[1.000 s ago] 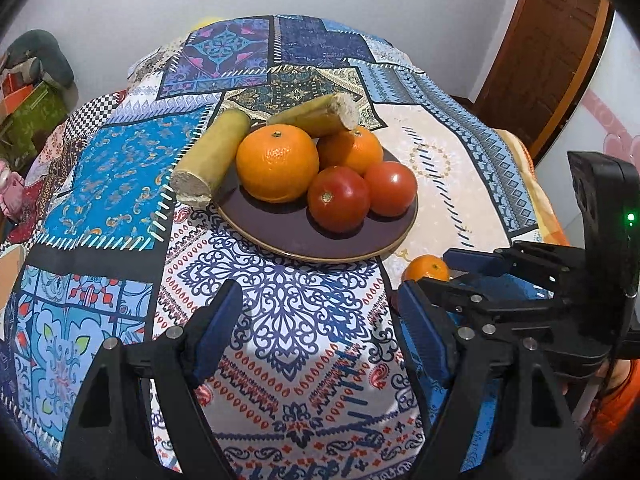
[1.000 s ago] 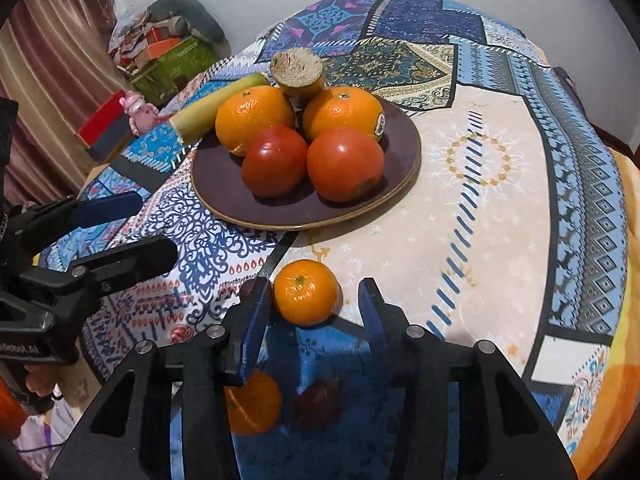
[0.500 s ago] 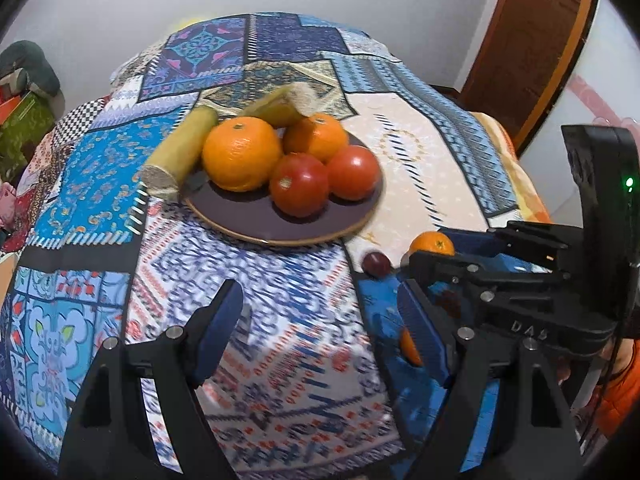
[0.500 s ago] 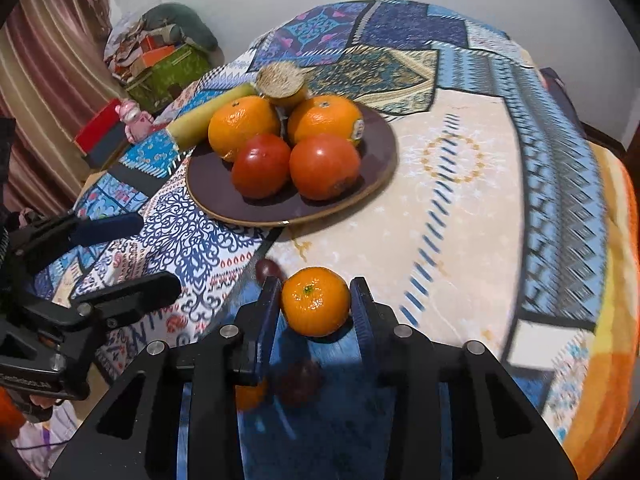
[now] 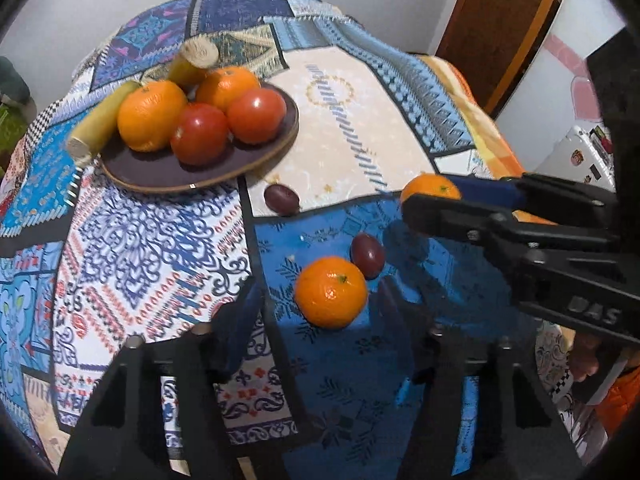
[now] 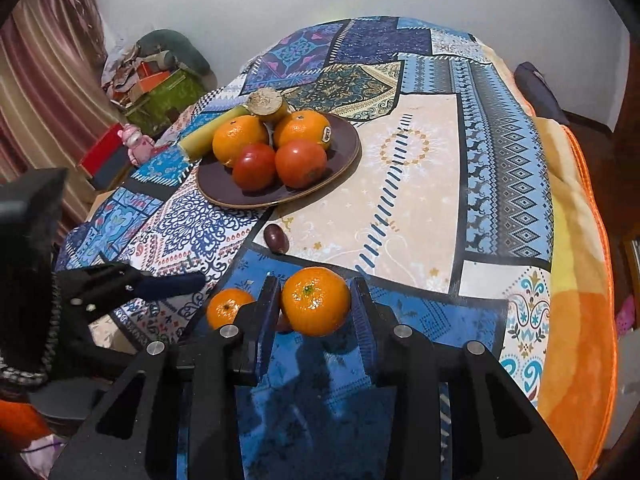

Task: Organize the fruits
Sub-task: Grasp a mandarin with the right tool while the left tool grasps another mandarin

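My right gripper (image 6: 316, 306) is shut on a small mandarin (image 6: 315, 301) and holds it above the cloth; it also shows in the left wrist view (image 5: 431, 188). My left gripper (image 5: 320, 312) is open around a second mandarin (image 5: 331, 292) that lies on the blue patch; it also shows in the right wrist view (image 6: 227, 307). Two dark purple plums (image 5: 281, 199) (image 5: 367, 255) lie on the cloth. A brown plate (image 6: 344, 162) holds two oranges (image 6: 239, 138), two tomatoes (image 6: 300, 163) and two yellow-green stalks (image 6: 267, 105).
The table wears a patterned patchwork cloth (image 6: 420, 184). An orange blanket (image 6: 576, 320) hangs at its right edge. Boxes and a toy (image 6: 136, 140) stand on the floor at left. A wooden door (image 5: 500, 28) is at the far right.
My right gripper has closed on the mandarin and lifted it off the cloth. My left gripper has moved right and forward, so that the second mandarin lies between its fingers.
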`<state>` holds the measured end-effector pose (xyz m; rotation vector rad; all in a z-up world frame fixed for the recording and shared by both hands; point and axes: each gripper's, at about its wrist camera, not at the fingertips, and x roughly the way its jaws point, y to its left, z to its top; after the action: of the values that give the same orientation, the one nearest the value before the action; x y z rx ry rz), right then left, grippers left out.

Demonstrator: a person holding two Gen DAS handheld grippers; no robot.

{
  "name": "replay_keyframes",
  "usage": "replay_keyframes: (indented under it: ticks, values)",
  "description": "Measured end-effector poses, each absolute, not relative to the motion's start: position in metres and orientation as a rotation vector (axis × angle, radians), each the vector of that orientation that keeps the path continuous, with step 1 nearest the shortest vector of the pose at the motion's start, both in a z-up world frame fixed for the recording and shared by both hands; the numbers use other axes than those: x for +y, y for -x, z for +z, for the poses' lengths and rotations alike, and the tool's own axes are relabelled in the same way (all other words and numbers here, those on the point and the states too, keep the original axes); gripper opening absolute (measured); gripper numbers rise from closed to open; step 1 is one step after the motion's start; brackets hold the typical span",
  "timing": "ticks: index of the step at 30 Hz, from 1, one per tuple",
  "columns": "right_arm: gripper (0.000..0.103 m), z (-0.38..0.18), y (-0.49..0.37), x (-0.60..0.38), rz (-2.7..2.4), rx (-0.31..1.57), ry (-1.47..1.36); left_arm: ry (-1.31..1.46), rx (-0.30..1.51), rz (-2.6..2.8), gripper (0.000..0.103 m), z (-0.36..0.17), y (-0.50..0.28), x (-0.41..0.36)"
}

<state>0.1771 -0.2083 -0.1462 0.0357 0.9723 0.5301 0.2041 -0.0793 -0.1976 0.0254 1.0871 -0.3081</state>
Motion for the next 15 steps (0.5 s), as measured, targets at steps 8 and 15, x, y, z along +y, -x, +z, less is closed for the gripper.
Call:
replay_keyframes:
  ticks: [8, 15]
  values:
    - [0.033, -0.143, -0.177, -0.205, 0.548, 0.957, -0.051, 0.024, 1.093, -0.307, 0.038, -0.2, -0.205, -0.072]
    - [0.033, -0.139, -0.185, -0.191, 0.568, 0.939, -0.049, 0.048, 1.03, -0.263, 0.038, -0.178, -0.207, -0.046]
